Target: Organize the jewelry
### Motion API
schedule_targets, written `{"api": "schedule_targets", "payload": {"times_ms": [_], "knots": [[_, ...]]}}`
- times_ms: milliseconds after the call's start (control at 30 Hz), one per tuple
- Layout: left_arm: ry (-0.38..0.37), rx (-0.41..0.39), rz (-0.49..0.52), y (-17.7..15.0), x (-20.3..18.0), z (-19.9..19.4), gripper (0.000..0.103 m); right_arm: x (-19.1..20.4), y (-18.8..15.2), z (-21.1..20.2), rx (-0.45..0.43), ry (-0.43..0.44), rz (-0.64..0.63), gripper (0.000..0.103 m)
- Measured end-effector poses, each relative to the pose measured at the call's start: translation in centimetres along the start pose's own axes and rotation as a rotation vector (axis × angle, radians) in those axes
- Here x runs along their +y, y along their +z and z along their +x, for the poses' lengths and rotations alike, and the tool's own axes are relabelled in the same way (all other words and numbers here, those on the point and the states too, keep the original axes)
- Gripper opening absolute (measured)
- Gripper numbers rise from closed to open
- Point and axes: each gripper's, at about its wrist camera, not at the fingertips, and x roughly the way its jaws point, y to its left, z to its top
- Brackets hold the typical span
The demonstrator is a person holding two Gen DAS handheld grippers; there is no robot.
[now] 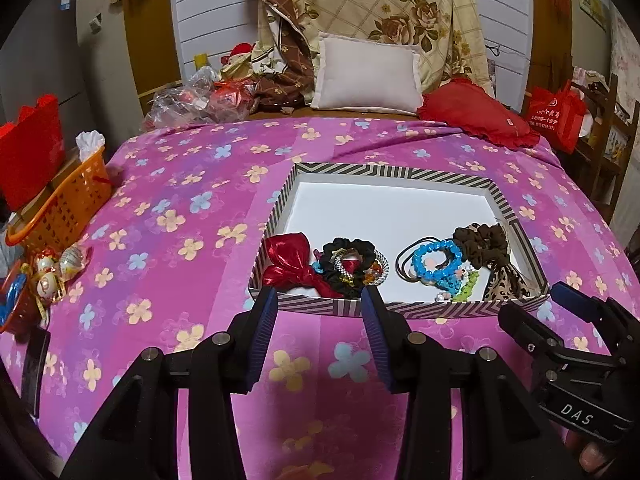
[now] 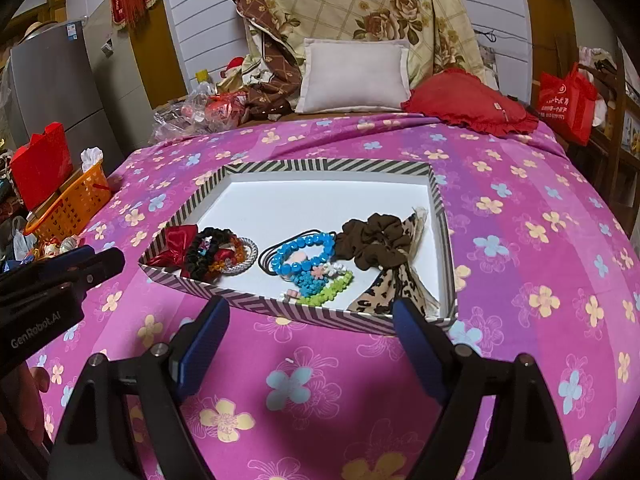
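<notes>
Both tongs hang short of the shallow striped cardboard box on the pink flowered bedspread, and we see nothing between either pair of blue pads. Our left gripper stands partly spread, its tips just at the near wall; our right gripper is spread wider, straddling the near wall further along.

Ahead of the left tongs, inside the box, lie a shiny red satin bow and a black fabric scrunchie tangled with a silvery beaded band. Ahead of the right tongs lie a bright blue plastic bead bracelet, thin dark elastic loops, a green flower band and a brown scrunchie with a leopard-print tail.

We judge all of it light. The scrunchies and bow are soft and should squash under the pads, so we would pinch a fold of cloth. The beads look hard and slippery; gripping across the strand seems safer, gently.

Readable writing: "DAS" on the right tongs' body, "GenRobot.AI" on the left. The red bag's white print is too small to read.
</notes>
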Motion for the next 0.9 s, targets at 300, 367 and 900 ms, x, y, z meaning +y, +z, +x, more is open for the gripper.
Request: {"api": "schedule_targets", "payload": {"times_ms": [300, 367, 900], "knots": [[0.001, 0.000, 0.001, -0.01, -0.01, 0.03, 0.035, -0.15, -0.34, 0.26, 0.012, 0.002, 0.011, 0.087], [0.000, 0.001, 0.002, -0.01, -0.02, 0.05, 0.035, -0.19, -0.35, 0.31, 0.013, 0.004, 0.012, 0.087], [0.010, -0.003, 0.006, 0.15, -0.10, 0.17, 0.035, -0.15, -0.41, 0.41, 0.015, 0.005, 0.013, 0.087]]}}
